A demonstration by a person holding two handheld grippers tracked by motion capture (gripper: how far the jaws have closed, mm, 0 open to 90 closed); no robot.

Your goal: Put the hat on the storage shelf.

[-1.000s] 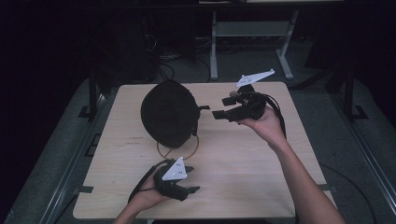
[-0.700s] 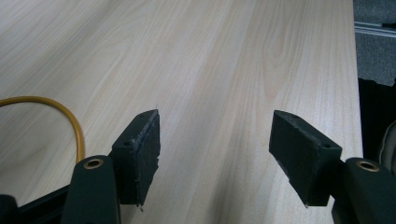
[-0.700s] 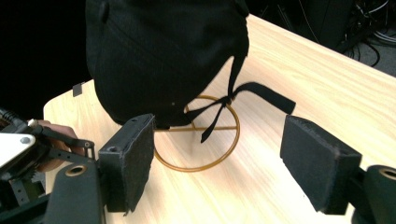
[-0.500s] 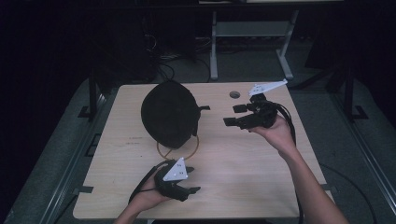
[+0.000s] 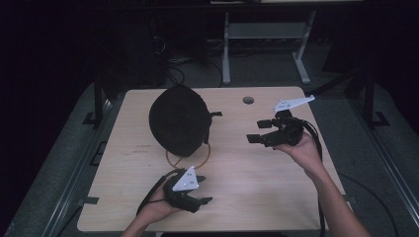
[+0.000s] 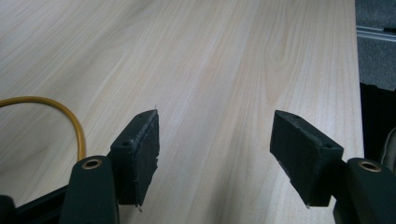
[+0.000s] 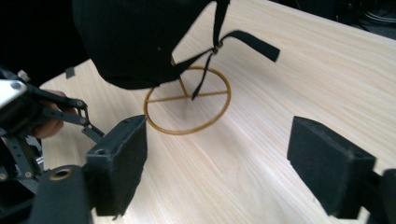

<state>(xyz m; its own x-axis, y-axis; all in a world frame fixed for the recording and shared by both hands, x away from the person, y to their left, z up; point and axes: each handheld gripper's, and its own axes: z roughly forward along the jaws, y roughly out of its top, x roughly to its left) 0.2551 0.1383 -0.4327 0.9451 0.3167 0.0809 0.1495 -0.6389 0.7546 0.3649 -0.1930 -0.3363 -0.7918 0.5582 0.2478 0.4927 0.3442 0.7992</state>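
While both grippers gape empty, black cap (image 5: 179,120) on gold stand (image 7: 187,100).

On the worktop (image 5: 276,197) a cap (image 5: 179,120) sits on a stand with a ring base (image 5: 188,160), in the left half toward the far edge. The left gripper (image 5: 200,201) rests at the near edge, just in front of the ring base. The right gripper (image 5: 257,132) is held over the right side, to the right of the cap, well apart from it. A hole (image 5: 248,100) lies near the far edge, behind the right gripper.
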